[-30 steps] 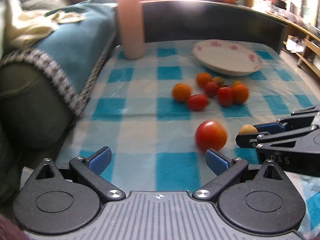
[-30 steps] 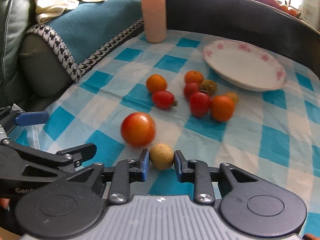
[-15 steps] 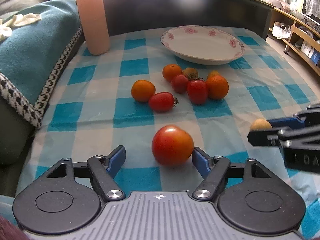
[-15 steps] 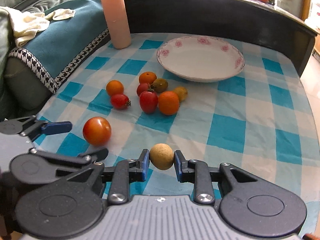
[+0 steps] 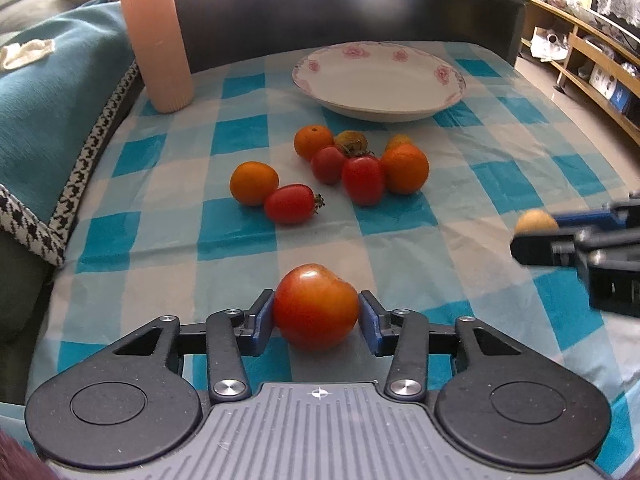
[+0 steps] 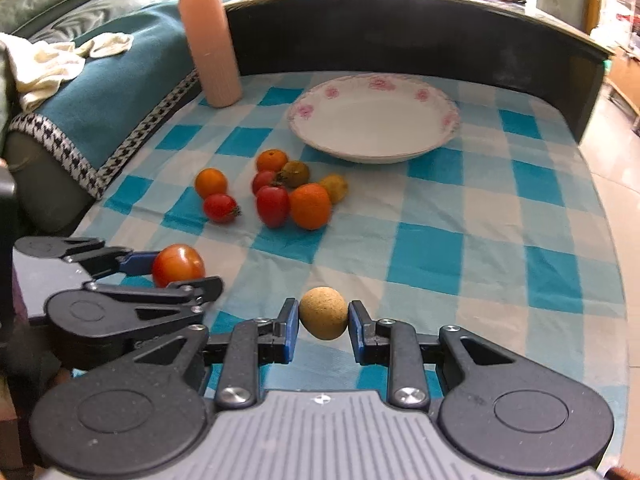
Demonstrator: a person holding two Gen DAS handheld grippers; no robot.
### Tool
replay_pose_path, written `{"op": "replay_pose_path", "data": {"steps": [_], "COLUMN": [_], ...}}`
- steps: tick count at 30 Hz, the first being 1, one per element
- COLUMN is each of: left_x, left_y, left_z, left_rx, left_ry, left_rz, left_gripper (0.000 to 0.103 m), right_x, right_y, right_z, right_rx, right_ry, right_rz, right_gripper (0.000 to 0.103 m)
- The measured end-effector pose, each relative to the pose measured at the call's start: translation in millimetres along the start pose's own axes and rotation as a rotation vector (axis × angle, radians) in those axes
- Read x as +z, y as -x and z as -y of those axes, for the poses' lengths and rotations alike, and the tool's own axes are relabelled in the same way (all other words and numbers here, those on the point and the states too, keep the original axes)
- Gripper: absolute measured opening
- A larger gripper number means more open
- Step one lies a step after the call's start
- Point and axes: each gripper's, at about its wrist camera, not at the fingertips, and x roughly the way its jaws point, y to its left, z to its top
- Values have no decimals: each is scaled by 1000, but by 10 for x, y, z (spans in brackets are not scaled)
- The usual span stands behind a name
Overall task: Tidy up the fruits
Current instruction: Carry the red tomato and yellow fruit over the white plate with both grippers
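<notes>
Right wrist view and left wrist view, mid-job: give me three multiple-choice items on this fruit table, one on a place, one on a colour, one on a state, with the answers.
1. Where does the plate stand relative to the fruit cluster?
A. Behind it, toward the dark backboard
B. In front of it, by the cameras
C. On the sofa

2. What colour is the round fruit in the right hand-held gripper?
A. Red
B. Tan
C. Green

3. What state is the plate in?
A. Full of tomatoes
B. Upside down
C. Holding no fruit

Answers:
1. A, the plate lies beyond the cluster, nearer the backboard.
2. B, the fruit between the blue pads is tan; the big tomato sits in the left hand-held gripper, whose jaws have just been closing on it.
3. C, its white inside shows bare.
</notes>
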Motion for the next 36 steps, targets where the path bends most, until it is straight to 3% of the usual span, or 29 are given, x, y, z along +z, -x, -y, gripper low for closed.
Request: {"op": "replay_pose_path", "data": {"steps": [14, 25, 36], "left_x": [188, 749, 1323], "left_y": [44, -50, -451], "left_z": [-74, -107, -37], "left_rx": [-14, -107, -124], "left_ry": [45, 53, 36], "left_rz": [-44, 24, 44], "left_gripper": [51, 51, 51], "right_x": [258, 613, 1043], "right_y": [101, 131, -388], "right_z": [1, 166, 417], "right_rx": [-34, -56, -70], "right_ry": [-18, -65, -57], "right_rz": [42, 87, 68], "right_gripper": [43, 43, 43]}}
